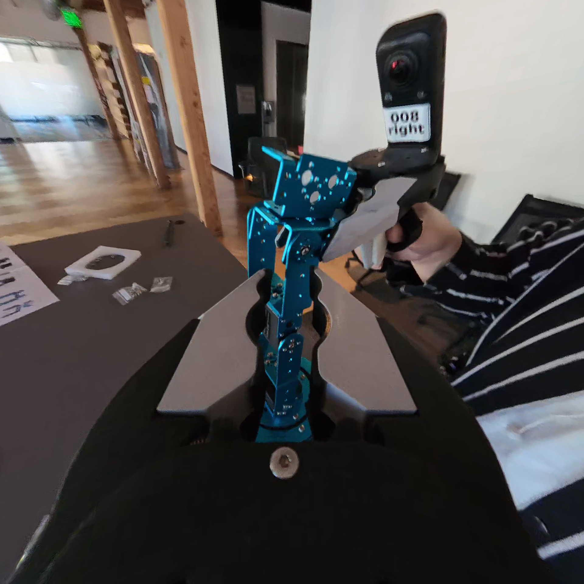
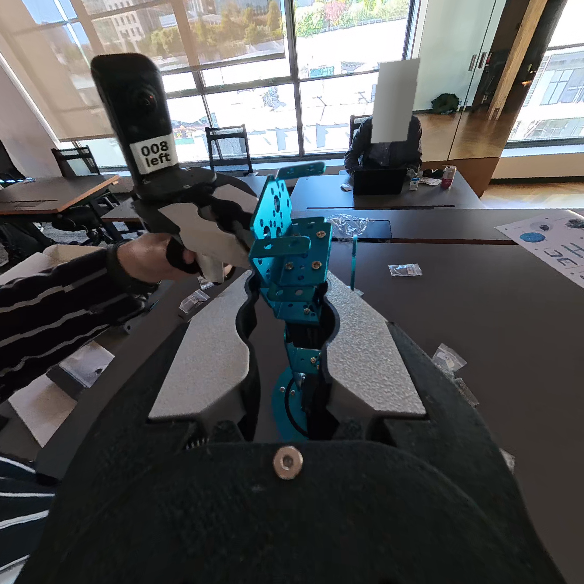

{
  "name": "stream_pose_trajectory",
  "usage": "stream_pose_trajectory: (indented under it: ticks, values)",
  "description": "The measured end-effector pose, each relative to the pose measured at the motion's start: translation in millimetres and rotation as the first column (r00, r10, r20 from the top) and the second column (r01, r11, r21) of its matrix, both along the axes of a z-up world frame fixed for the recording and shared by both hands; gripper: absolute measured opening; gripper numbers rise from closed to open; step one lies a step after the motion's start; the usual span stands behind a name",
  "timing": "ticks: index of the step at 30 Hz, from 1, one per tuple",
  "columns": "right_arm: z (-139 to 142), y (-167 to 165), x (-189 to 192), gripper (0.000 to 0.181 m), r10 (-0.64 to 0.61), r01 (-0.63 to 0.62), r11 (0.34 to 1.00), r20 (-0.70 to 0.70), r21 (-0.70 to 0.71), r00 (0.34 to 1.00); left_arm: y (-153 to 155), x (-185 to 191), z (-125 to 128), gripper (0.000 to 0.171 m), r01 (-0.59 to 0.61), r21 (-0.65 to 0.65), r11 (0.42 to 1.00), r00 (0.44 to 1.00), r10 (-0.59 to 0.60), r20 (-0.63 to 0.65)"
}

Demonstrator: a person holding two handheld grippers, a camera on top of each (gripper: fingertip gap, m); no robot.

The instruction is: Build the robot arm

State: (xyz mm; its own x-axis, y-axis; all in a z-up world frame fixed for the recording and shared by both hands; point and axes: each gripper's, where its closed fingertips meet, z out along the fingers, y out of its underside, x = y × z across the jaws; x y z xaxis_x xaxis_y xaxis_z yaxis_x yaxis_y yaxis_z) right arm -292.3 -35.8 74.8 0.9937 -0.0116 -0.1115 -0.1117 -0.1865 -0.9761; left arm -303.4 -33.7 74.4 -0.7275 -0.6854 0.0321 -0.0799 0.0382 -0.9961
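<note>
The dark table (image 1: pixel 94 363) has lots of open room on the left; its far edge meets wood floor. A shiny blue metal arm (image 1: pixel 286 316) full of holes stands upright. The left gripper (image 1: pixel 289 278) squeezes its middle. The right gripper (image 2: pixel 287 284) pinches its top bracket.

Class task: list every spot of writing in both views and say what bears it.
White label on black camera, left wrist view: legible, not copied.
White label on black camera, right wrist view: legible, not copied.
Green ceiling sign: blurred.
Wall plaque: blurred.
Printed sheet: too small.
</note>
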Motion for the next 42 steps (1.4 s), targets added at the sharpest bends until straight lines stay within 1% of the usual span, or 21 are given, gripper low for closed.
stream_pose_trajectory:
  ticks: [2,6,9,14,15,18,20,22,26,30,33,35,38,42]
  values:
    - [0.2,0.3,0.0,0.035,-0.001,0.001,1.000,-0.018,-0.015,1.000,-0.7,1.0,-5.3,0.022,0.027,0.031,0.999,1.000,-0.026,-0.009]
    - [2.3,2.3,-2.9,0.035,0.009,-0.010,1.000,-0.062,-0.017,0.998,-5.4,-0.5,-4.6,0.021,0.066,0.040,0.997,0.998,-0.066,0.008]
    - [1.9,3.5,-3.1,0.035,0.010,-0.012,1.000,-0.060,-0.022,0.998,-4.7,-0.2,0.8,0.015,0.066,0.029,0.997,0.997,-0.067,0.041]
    - [2.7,2.4,-2.8,0.035,0.018,-0.021,0.997,-0.043,-0.077,0.999,-5.6,-2.2,2.4,0.016,0.101,0.026,0.995,0.994,-0.102,0.046]
    - [2.5,2.6,-2.6,0.035,0.014,-0.018,0.996,-0.041,-0.088,0.999,-4.4,-2.1,2.2,0.017,0.100,0.029,0.995,0.994,-0.101,0.048]
    - [3.7,3.3,-3.1,0.035,0.001,-0.007,0.995,-0.065,-0.095,0.998,-3.1,-2.9,3.0,0.030,0.074,0.037,0.997,0.995,-0.076,0.064]
    - [4.1,3.6,-3.4,0.035,0.001,-0.008,0.996,-0.079,-0.086,0.997,-4.0,-2.7,2.0,0.027,0.018,0.100,0.995,0.993,-0.029,0.112]
    - [4.2,3.8,-3.8,0.035,0.003,-0.011,0.997,-0.108,-0.077,0.994,-5.8,-1.3,3.4,0.031,-0.041,0.136,0.990,0.988,0.019,0.156]
    - [4.6,3.8,-4.3,0.035,0.008,-0.017,0.998,-0.134,-0.064,0.991,-13.5,-1.5,6.3,0.031,-0.045,0.093,0.995,0.991,0.032,0.131]
    - [5.4,1.6,-2.9,0.035,0.002,-0.008,0.998,-0.107,-0.056,0.994,-13.9,-0.1,5.1,0.028,-0.068,0.087,0.994,0.989,0.056,0.135]
    - [7.0,-1.5,1.5,0.035,-0.017,0.014,0.999,-0.078,-0.039,0.997,-14.4,-0.2,4.9,0.031,-0.063,0.061,0.996,0.991,0.056,0.123]
    - [9.8,-3.1,2.2,0.034,-0.015,0.013,1.000,-0.115,-0.017,0.993,-15.1,-1.1,4.9,0.033,-0.044,0.036,0.998,0.994,0.040,0.106]
    - [9.3,-4.3,2.0,0.035,0.011,-0.014,1.000,-0.170,-0.019,0.985,-14.5,-1.2,4.2,0.033,-0.045,0.037,0.998,0.993,0.041,0.107]
    - [7.6,-4.2,1.3,0.035,0.021,-0.025,0.999,-0.183,-0.021,0.983,-15.0,-1.2,2.8,0.033,-0.045,0.045,0.998,0.993,0.039,0.110]
